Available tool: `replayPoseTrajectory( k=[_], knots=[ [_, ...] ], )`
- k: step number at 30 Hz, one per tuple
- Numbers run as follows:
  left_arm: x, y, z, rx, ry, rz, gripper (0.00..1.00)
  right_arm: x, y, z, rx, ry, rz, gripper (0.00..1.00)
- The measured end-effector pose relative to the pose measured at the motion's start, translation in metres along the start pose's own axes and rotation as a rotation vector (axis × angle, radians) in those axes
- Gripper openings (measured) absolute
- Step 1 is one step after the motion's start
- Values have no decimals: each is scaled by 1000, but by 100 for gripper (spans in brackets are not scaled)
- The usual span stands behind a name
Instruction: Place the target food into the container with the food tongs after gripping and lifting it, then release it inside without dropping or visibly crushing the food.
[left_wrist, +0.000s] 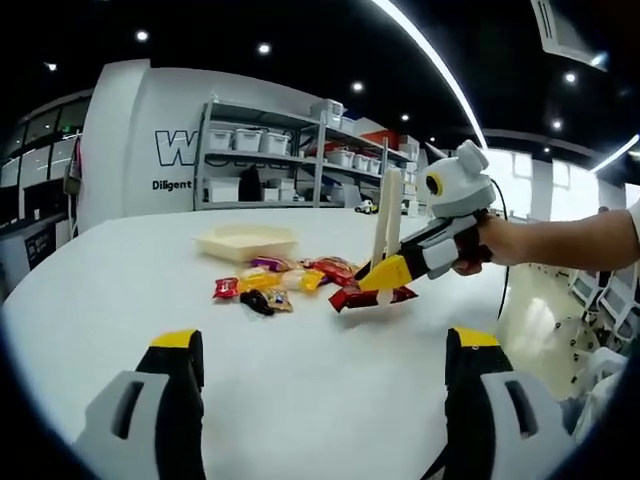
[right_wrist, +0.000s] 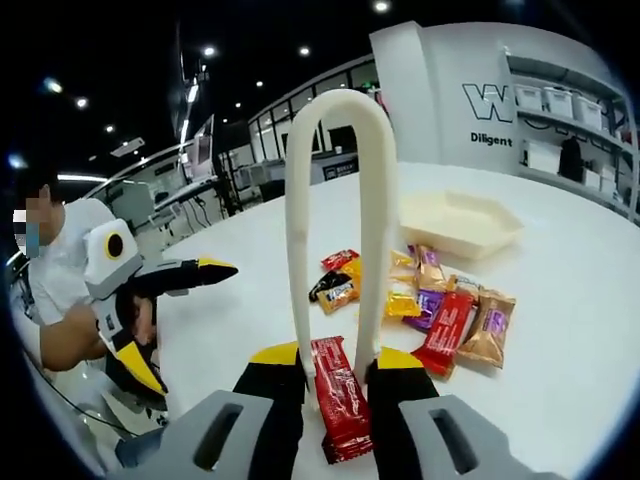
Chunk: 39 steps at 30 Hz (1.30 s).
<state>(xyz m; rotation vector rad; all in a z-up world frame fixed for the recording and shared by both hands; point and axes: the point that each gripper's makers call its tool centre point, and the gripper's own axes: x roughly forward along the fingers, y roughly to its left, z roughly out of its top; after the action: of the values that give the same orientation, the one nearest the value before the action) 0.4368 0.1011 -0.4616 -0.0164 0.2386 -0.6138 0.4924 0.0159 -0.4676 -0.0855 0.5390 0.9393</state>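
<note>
My right gripper is shut on cream food tongs, whose bend points up and away from the jaws. A red wrapped bar lies between the tongs' lower ends on the white table; whether the tips pinch it I cannot tell. In the left gripper view, the right gripper tilts down over that red bar, with the tongs standing upright. The cream tray sits beyond the snacks. My left gripper is open, held low over bare table.
Several wrapped snacks lie loose between the red bar and the tray. Shelves with bins stand behind the table. A person's arm holds the right gripper; the left gripper hovers off the table's edge.
</note>
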Motion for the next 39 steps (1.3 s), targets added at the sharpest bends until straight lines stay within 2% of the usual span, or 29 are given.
replayPoseTrajectory(
  k=[9,17,25,35,39],
  knots=[
    [-2,-1,-1,4,5,4,99,-1,-2,0,13,-5,-1,18],
    [-1,-3,0,2,4,-1,99,1,1,-13,10,22,9,18],
    [-3,-1,0,9,6,6,99,4,4,-18,13,35,16,19],
    [-6,0,6,1,-15,5,99,4,9,-18,-9,41,12,19],
    [-4,-1,7,21,-16,8,99,4,6,-16,-9,36,6,19]
  ],
)
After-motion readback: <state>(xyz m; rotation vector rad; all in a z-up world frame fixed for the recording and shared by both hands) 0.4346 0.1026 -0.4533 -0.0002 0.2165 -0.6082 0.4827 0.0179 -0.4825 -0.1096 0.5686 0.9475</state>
